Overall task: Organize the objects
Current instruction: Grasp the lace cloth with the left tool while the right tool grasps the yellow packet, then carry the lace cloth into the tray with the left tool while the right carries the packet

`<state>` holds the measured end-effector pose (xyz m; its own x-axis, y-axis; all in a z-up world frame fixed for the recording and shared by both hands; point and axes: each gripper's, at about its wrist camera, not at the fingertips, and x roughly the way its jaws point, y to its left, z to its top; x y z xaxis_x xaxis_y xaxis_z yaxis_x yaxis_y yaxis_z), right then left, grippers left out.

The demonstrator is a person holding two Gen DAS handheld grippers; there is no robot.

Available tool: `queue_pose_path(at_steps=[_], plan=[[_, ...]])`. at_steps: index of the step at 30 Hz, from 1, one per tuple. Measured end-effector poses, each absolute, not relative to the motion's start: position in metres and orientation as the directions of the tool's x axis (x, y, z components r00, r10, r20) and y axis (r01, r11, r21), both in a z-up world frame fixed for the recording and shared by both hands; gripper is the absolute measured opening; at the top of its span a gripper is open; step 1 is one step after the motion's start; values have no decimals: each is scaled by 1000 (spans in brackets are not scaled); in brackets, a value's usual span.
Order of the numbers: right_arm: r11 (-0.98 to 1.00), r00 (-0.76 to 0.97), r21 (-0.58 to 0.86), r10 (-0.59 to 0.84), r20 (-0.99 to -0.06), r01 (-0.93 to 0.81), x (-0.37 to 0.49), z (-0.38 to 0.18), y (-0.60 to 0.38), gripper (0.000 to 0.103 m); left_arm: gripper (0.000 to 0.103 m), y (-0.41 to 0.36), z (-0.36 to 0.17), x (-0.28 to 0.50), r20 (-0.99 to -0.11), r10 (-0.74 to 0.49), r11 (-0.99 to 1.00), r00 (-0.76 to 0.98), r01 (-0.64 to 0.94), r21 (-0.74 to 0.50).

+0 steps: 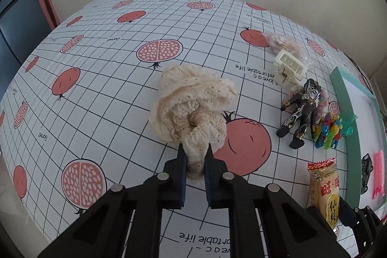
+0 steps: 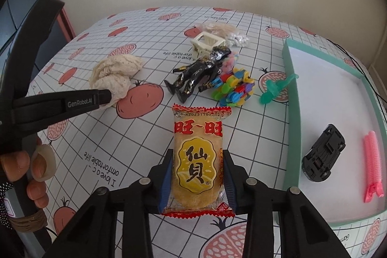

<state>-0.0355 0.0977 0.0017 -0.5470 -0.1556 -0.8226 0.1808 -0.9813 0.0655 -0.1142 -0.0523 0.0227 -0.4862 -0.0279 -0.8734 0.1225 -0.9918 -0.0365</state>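
Open tablecloth [image 1: 96,93] far-left of cream lace cloth [image 1: 193,100]; teal tray [image 2: 291,113] walls off right side. Left gripper [image 1: 194,161] pinched on lace cloth's near end. Right gripper [image 2: 197,168] clamped on rice-cracker pack [image 2: 197,161]. Figurine [image 2: 198,71], plastic links [image 2: 232,86] crowded just beyond pack.

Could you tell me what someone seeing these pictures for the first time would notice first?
Most likely the two grips in the foreground: the left gripper is pinched on a crumpled cream lace cloth, and the right gripper is closed on a red-and-yellow rice cracker packet. Next, the pomegranate-print tablecloth with a toy cluster past the packet: a black action figure beside bright plastic pieces. At right, a green-rimmed tray holds a black toy car and a pink comb-like thing.
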Motion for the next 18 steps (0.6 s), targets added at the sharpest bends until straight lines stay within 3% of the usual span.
queue_pose_path(at_steps=[18], plan=[[-984, -727, 134, -179, -663, 120, -21, 46, 129, 39, 12, -43, 79, -98, -794, 23, -994, -607, 71, -83]])
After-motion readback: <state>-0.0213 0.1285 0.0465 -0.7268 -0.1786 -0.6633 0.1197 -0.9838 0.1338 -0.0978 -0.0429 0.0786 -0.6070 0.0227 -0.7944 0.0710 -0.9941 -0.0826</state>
